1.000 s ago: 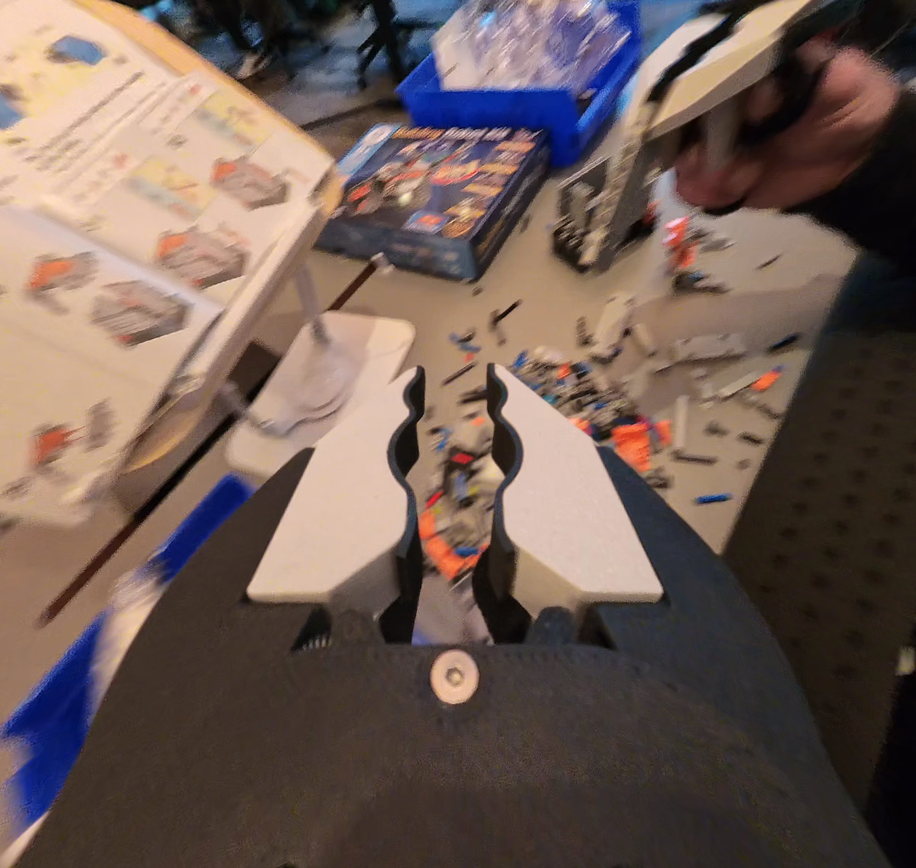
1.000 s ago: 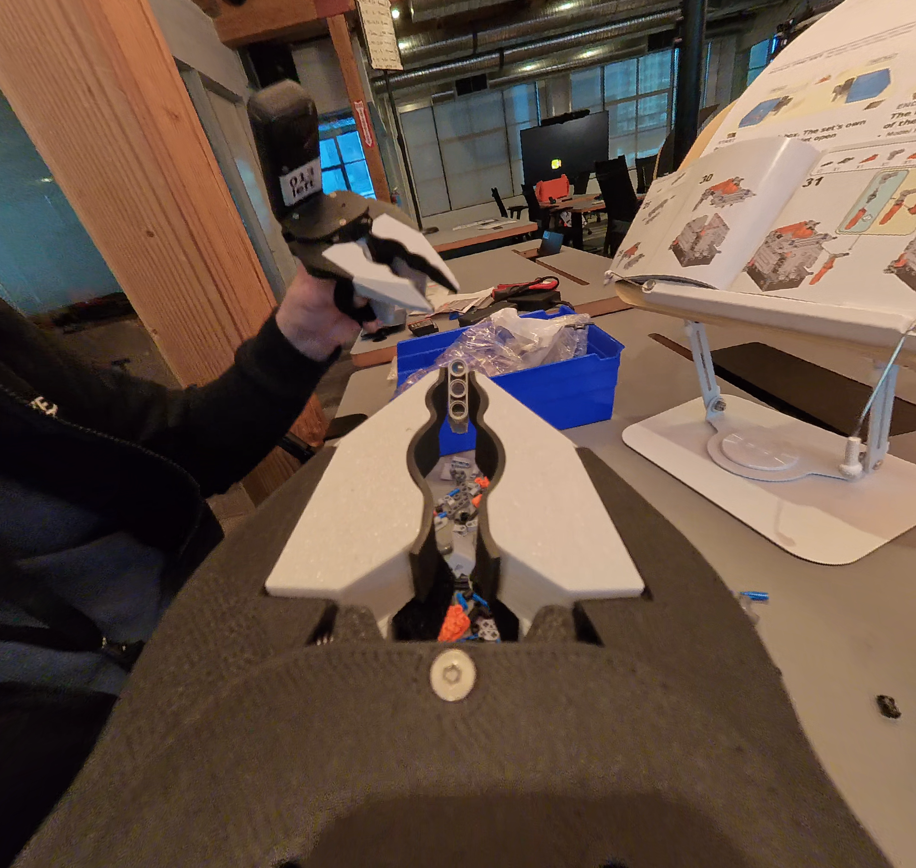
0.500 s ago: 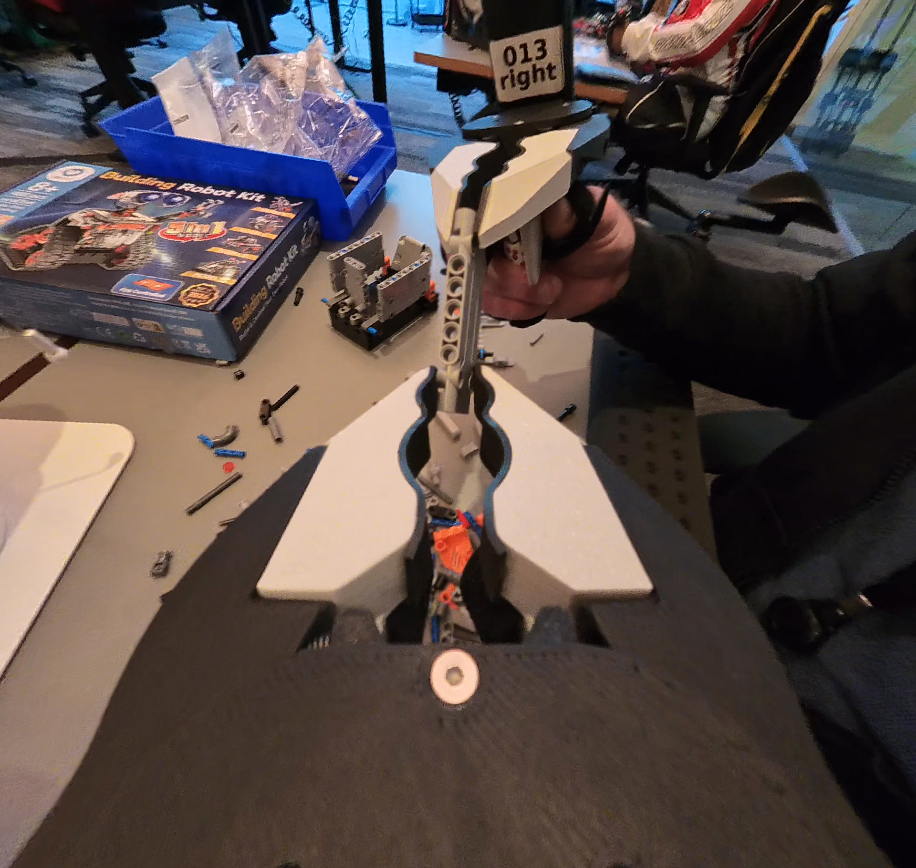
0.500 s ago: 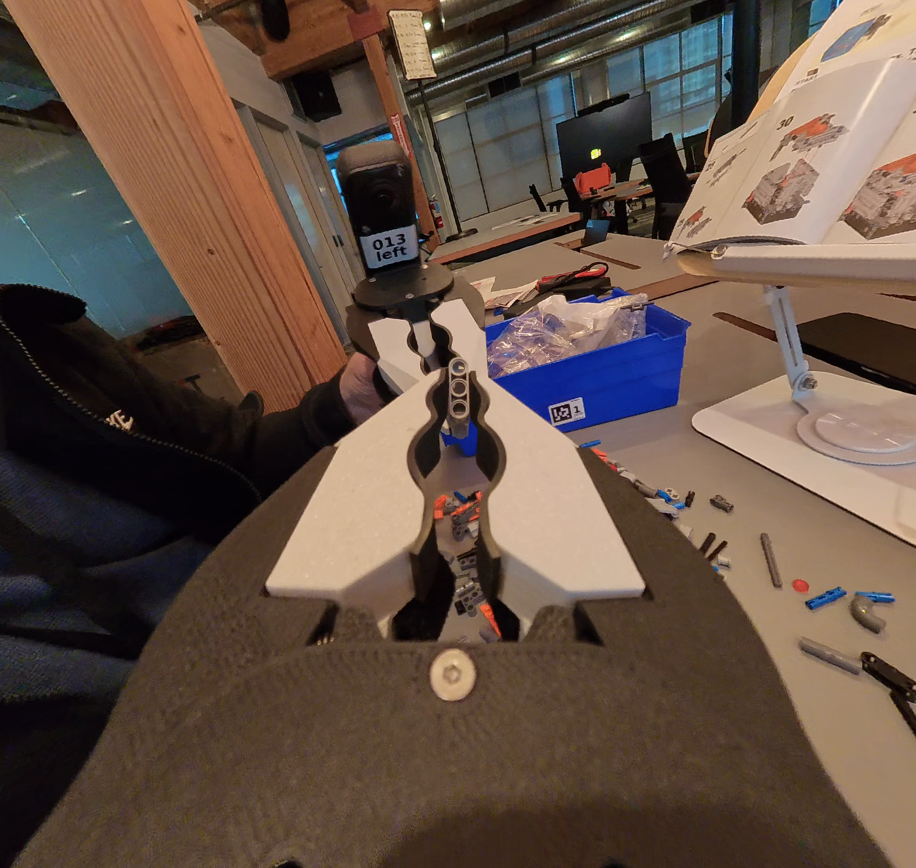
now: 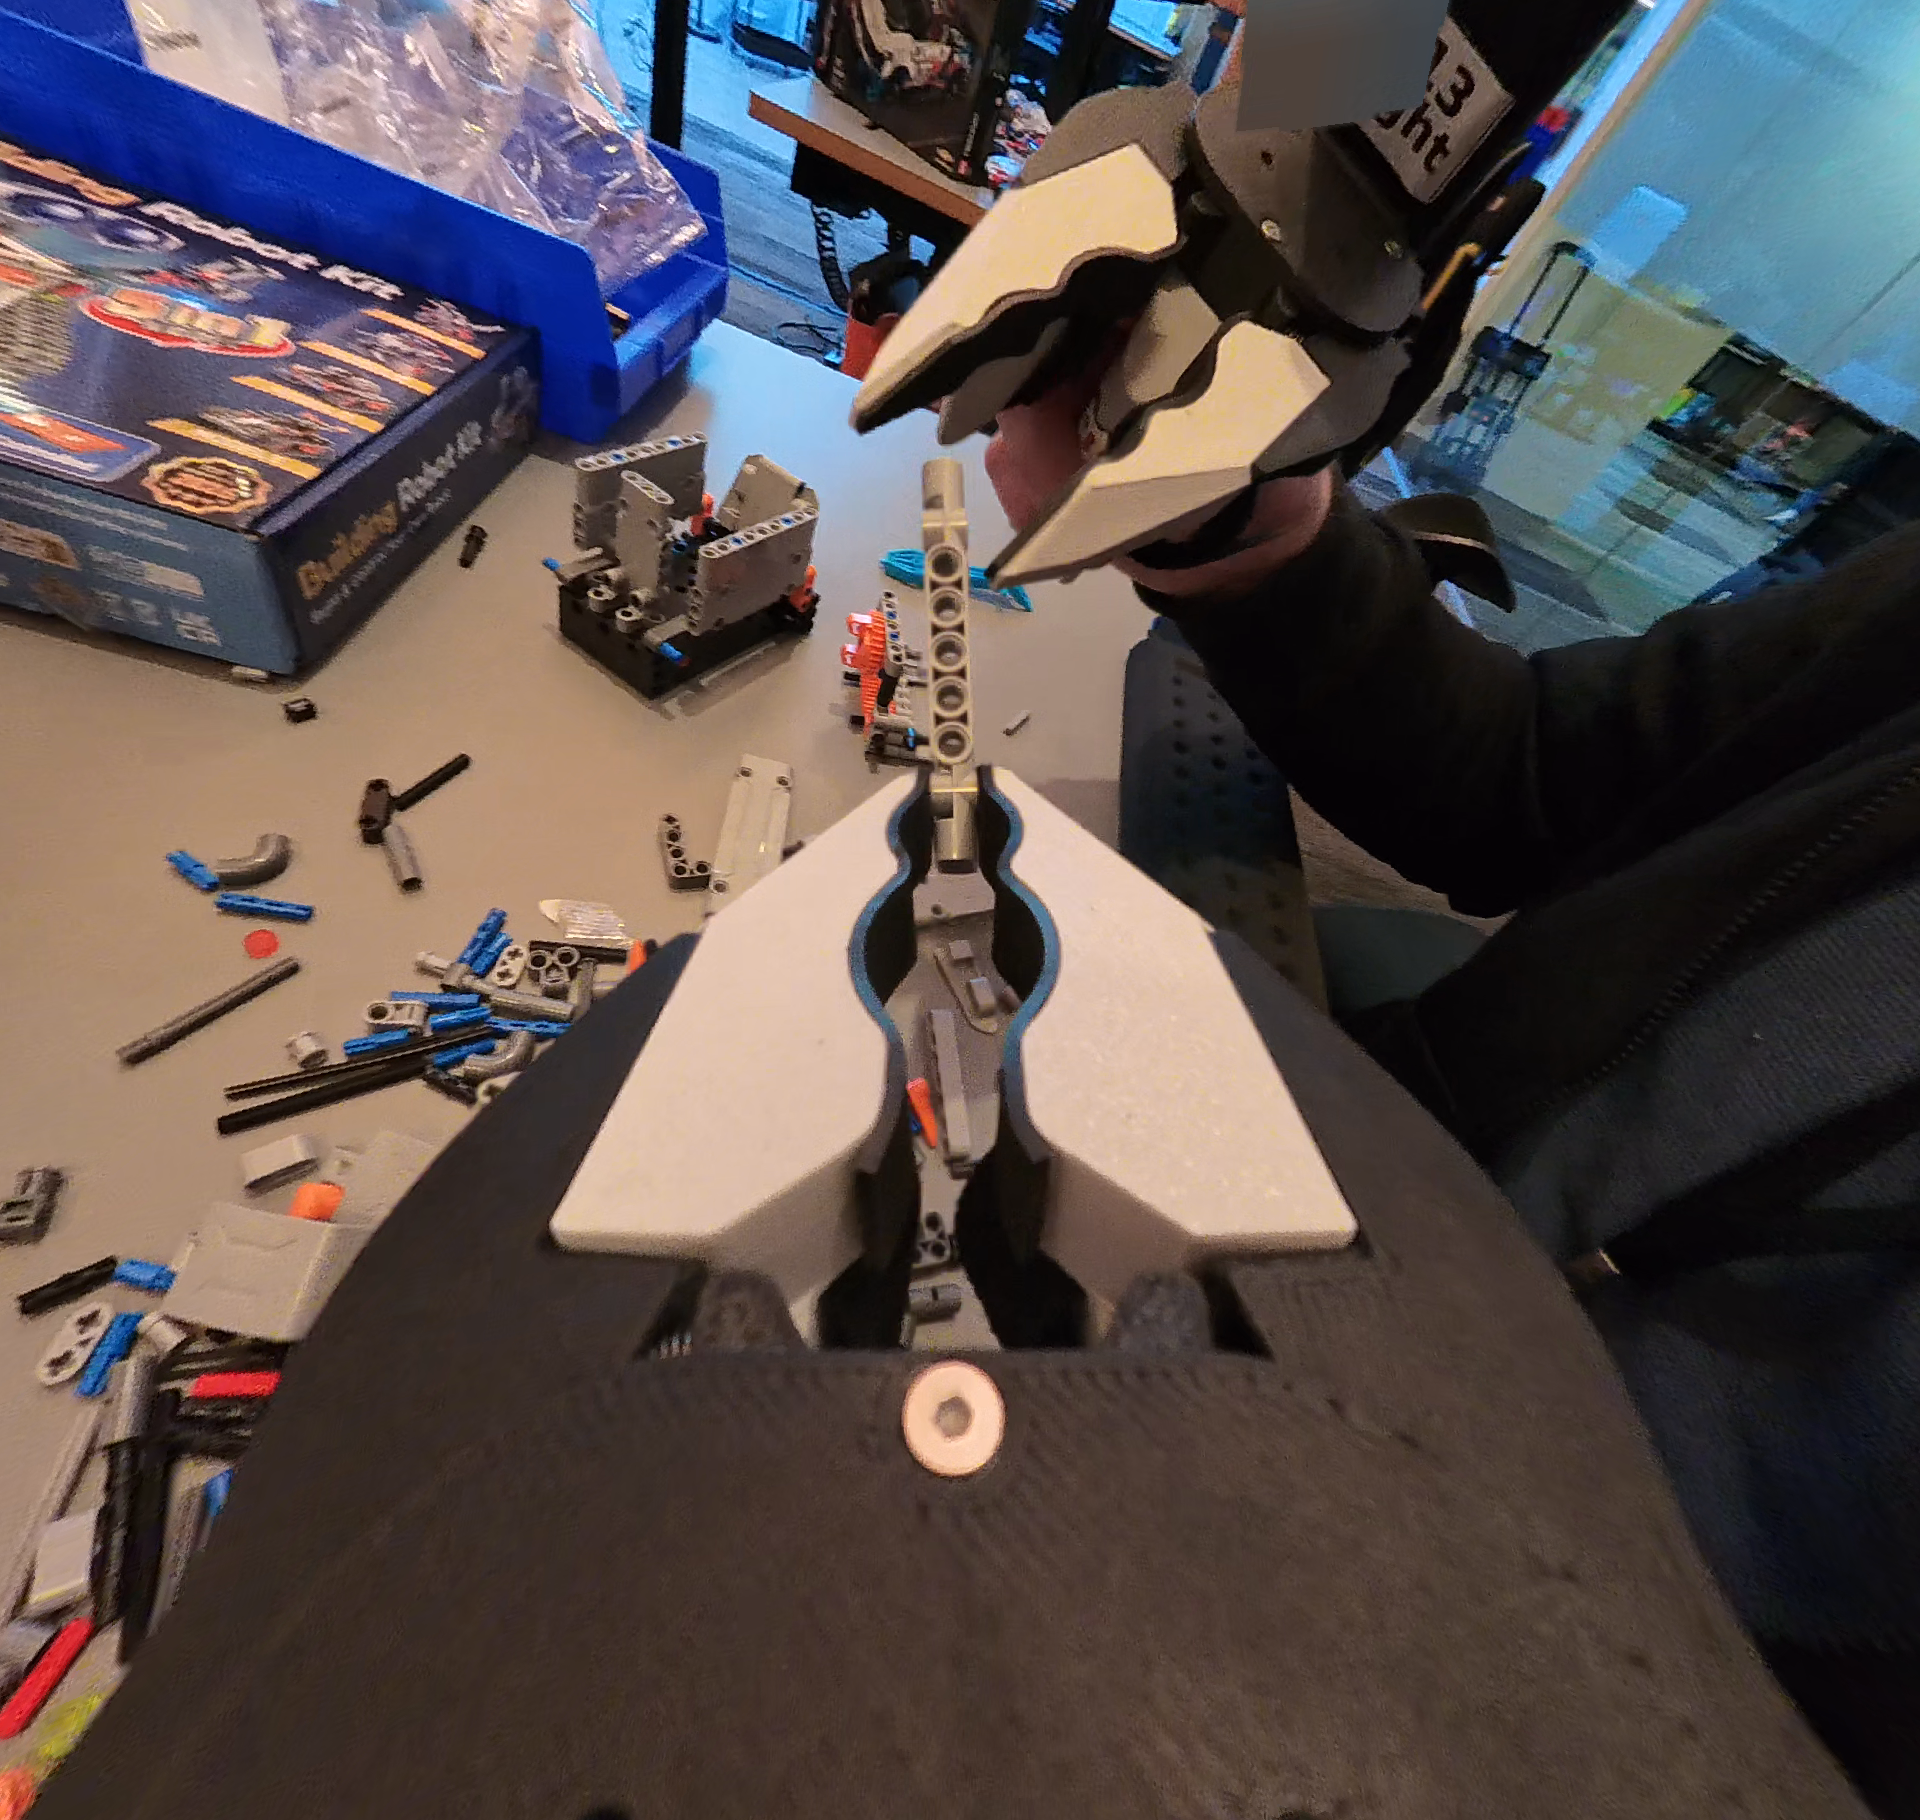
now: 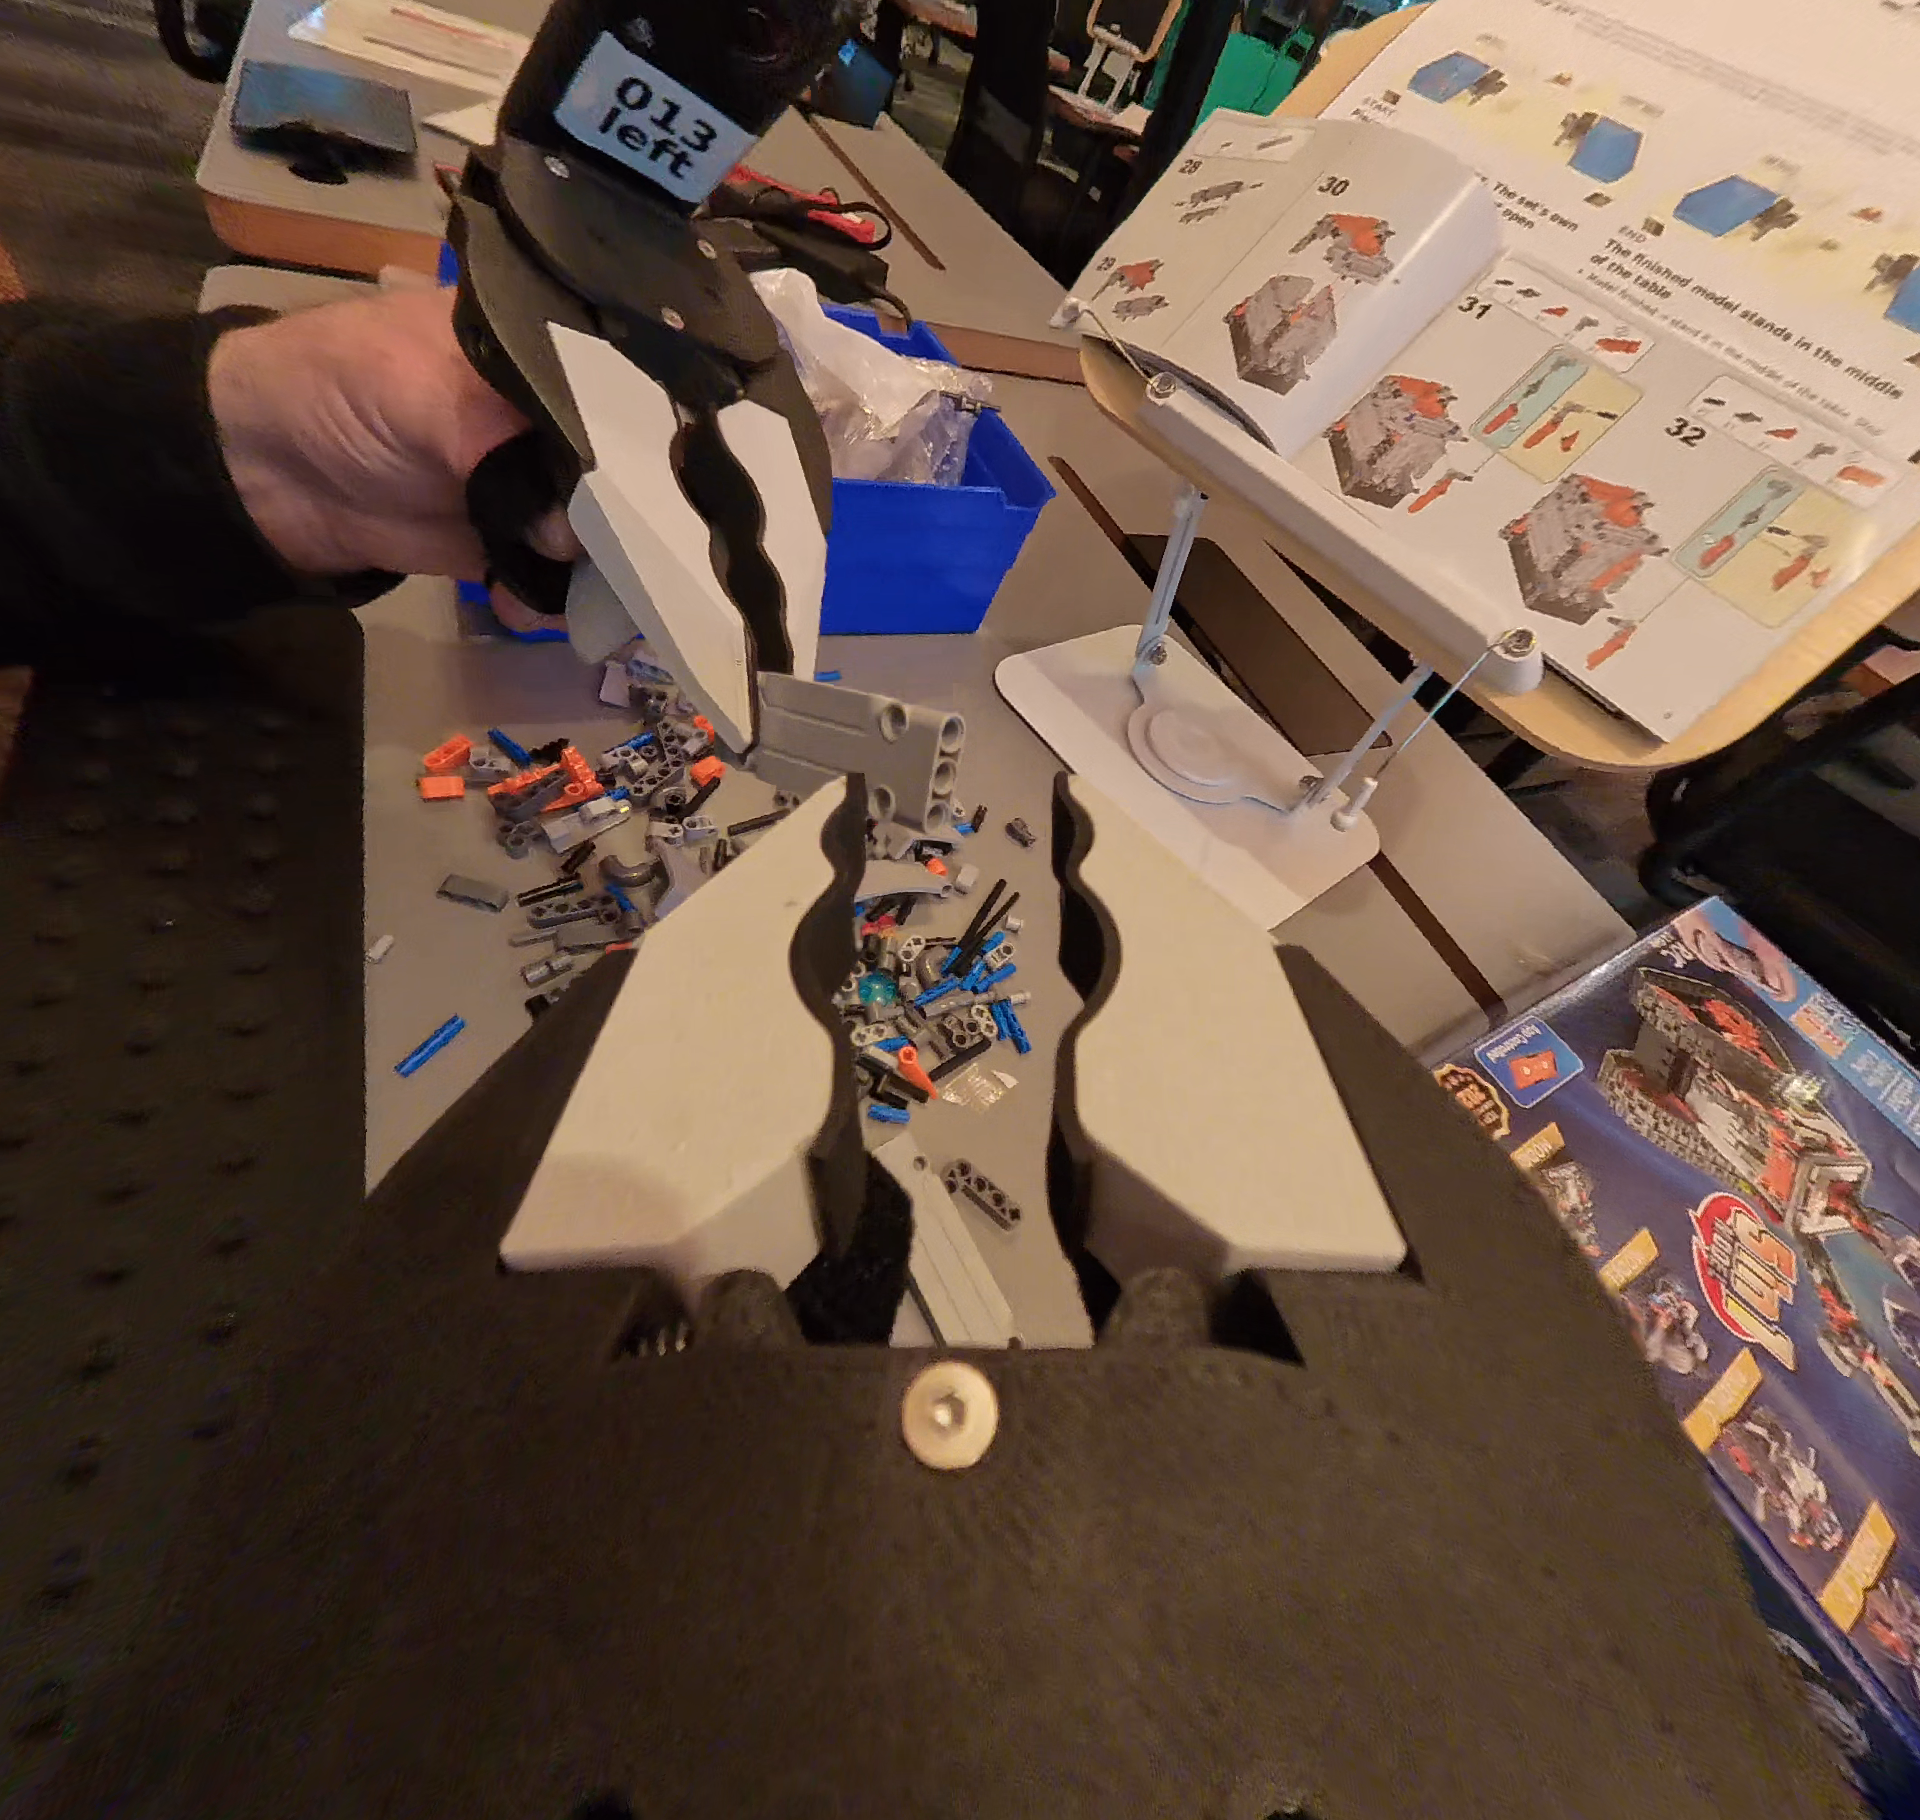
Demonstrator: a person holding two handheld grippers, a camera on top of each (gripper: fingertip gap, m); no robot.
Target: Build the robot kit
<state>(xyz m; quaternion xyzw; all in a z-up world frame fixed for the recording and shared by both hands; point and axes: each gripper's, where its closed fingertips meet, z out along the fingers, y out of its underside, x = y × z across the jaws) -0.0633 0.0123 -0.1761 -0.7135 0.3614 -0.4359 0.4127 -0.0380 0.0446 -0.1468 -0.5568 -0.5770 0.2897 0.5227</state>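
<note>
My left gripper (image 5: 951,783) is shut on the lower end of a grey building-kit panel with a row of holes (image 5: 948,627). I see the panel edge-on, standing upright above the table. In the right wrist view the same panel (image 6: 862,731) shows flat, pinched at the left gripper's (image 6: 764,721) fingertips. My right gripper (image 6: 954,794) is open and empty, with its fingers just in front of the panel and not touching it. In the left wrist view the right gripper (image 5: 930,497) hangs open around the panel's top end, held by a hand.
A partly built grey and black model (image 5: 686,565) stands on the table (image 5: 436,690). Loose parts (image 5: 457,1001) lie scattered. A kit box (image 5: 239,399) and a blue bin (image 5: 364,212) lie at the left. An open instruction booklet (image 6: 1455,336) rests on a white stand (image 6: 1195,731). Left tips to right tips: about 6 centimeters.
A second ago my right gripper held the grey panel and my left was open. My left closed on the panel's free end, then my right opened and let go.
</note>
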